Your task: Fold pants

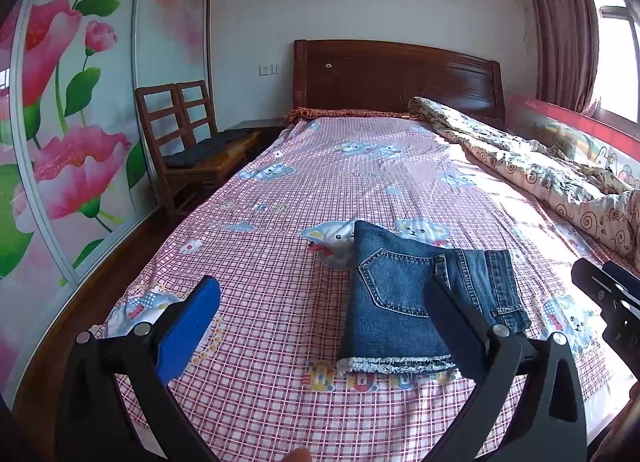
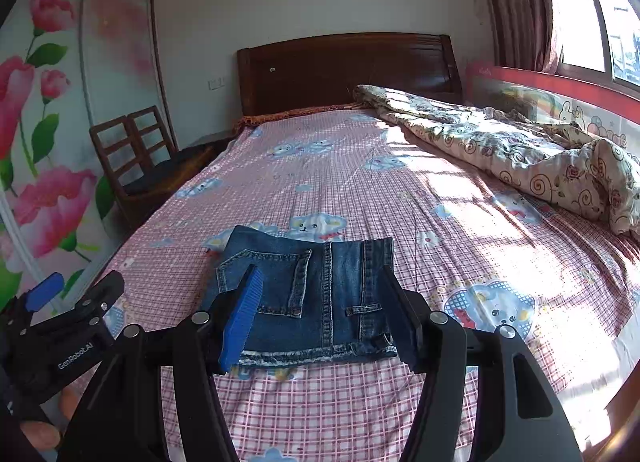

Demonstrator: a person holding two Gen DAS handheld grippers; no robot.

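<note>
The pants are blue denim jeans (image 1: 404, 294), folded into a flat square bundle on the pink checked bedsheet (image 1: 280, 262), back pocket up and frayed hem toward me. They also show in the right wrist view (image 2: 316, 294). My left gripper (image 1: 320, 294) is open and empty, held above the bed just left of the bundle. My right gripper (image 2: 320, 282) is open and empty, hovering over the bundle's near edge without touching it. The left gripper shows at the left edge of the right wrist view (image 2: 76, 294). The right gripper's body shows at the right edge of the left wrist view (image 1: 612, 298).
A crumpled floral quilt (image 1: 540, 169) lies along the right side of the bed against a red padded rail (image 2: 560, 101). A wooden headboard (image 1: 396, 77) stands at the far end. Two wooden chairs (image 1: 188, 133) stand left of the bed by a flowered wardrobe (image 1: 60, 121).
</note>
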